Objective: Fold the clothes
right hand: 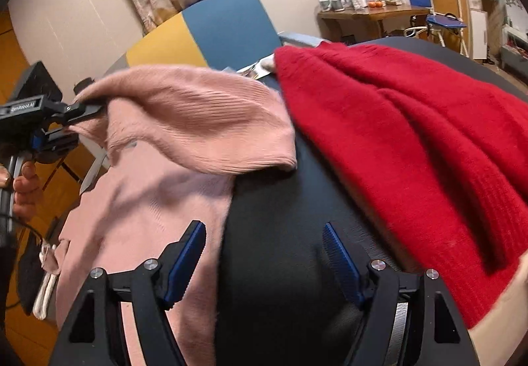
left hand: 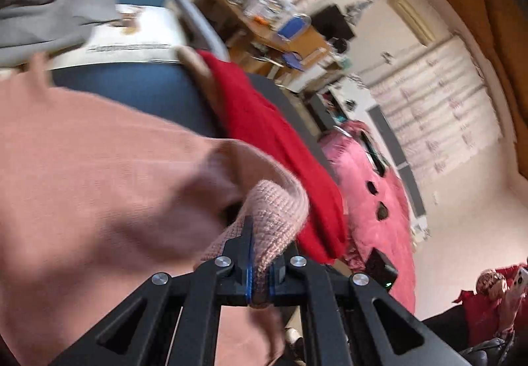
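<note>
Between the left gripper (left hand: 260,270) pads: ribbed cuff of the pink sweater (right hand: 184,121), clamped tight, sleeve lifted off the dark table (right hand: 280,234). Right gripper (right hand: 264,263) jaws spread wide, nothing between them, hovering over bare tabletop just beside the sweater's body. Sweater body lies flat on the table's left part, hem draped over the edge. Red sweater (right hand: 412,141) is heaped to its right, touching the lifted sleeve. Blue-and-yellow chair back (right hand: 211,32) beyond the pink sweater.
</note>
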`<action>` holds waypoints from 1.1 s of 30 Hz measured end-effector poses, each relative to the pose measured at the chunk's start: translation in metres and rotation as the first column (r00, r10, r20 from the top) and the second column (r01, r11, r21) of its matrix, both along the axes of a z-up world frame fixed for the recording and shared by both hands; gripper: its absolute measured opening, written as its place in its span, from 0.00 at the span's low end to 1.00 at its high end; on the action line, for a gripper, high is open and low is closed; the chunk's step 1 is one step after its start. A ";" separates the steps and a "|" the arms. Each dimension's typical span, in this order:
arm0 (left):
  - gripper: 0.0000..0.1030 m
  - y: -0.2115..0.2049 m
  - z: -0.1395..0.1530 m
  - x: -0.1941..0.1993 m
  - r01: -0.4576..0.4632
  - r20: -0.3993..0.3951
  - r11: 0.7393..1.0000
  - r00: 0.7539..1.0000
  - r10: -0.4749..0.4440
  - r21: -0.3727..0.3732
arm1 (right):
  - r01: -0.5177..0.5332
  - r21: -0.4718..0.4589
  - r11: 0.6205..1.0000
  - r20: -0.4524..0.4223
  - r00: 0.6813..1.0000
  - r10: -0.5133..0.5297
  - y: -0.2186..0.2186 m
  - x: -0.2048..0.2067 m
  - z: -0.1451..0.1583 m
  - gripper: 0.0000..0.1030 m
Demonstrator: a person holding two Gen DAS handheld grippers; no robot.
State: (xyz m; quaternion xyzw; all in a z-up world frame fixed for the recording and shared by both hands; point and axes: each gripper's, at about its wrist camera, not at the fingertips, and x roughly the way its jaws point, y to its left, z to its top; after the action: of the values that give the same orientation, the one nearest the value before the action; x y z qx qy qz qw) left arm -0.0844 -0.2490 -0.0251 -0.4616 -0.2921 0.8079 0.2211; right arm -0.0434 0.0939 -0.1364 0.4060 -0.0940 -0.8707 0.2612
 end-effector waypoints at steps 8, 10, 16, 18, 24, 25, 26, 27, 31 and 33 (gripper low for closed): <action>0.04 -0.098 0.000 0.030 -0.139 0.014 0.990 0.990 0.139 -0.034 | -0.095 0.020 0.995 0.033 0.995 0.094 -0.047 0.006 -0.004 0.73; 0.04 -0.121 0.002 0.037 -0.179 0.009 0.983 0.984 0.180 -0.047 | -0.116 0.017 0.993 0.043 0.992 0.115 -0.057 0.006 -0.005 0.73; 0.04 -0.202 -0.028 0.057 -0.367 0.090 0.928 0.924 0.371 -0.055 | -0.174 -0.005 0.985 0.073 0.982 0.174 -0.090 0.003 -0.004 0.77; 0.04 -0.220 -0.043 0.066 -0.393 0.118 0.916 0.909 0.400 -0.079 | -0.197 0.004 0.980 0.077 0.978 0.196 -0.103 0.002 -0.006 0.77; 0.32 -0.261 -0.087 0.110 -0.498 0.164 0.865 0.850 0.501 -0.065 | -0.260 0.045 0.965 0.098 0.962 0.255 -0.142 0.003 -0.018 0.81; 0.36 -0.268 -0.093 0.118 -0.517 0.167 0.852 0.836 0.523 -0.081 | -0.263 0.052 0.963 0.101 0.961 0.257 -0.146 0.003 -0.021 0.84; 0.37 -0.274 -0.099 0.126 -0.535 0.168 0.839 0.822 0.544 -0.097 | -0.263 0.058 0.963 0.103 0.961 0.256 -0.148 0.002 -0.022 0.84; 0.37 -0.279 -0.104 0.134 -0.546 0.168 0.829 0.812 0.559 -0.121 | -0.262 0.064 0.963 0.101 0.962 0.255 -0.150 0.003 -0.023 0.86; 0.39 -0.281 -0.108 0.140 -0.527 0.114 0.829 0.826 0.551 -0.190 | -0.259 0.088 0.962 0.094 0.964 0.251 -0.153 0.001 -0.024 0.86; 0.45 -0.281 -0.113 0.135 -0.515 0.110 0.845 0.841 0.530 -0.142 | -0.255 0.094 0.962 0.095 0.965 0.247 -0.155 -0.002 -0.022 0.86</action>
State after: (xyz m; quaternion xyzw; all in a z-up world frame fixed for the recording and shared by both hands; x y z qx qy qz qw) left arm 0.0505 -0.5301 -0.1385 -0.4330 -0.3785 0.8163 -0.0545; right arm -0.0453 -0.0611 -0.1584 0.4631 -0.0066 -0.8169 0.3436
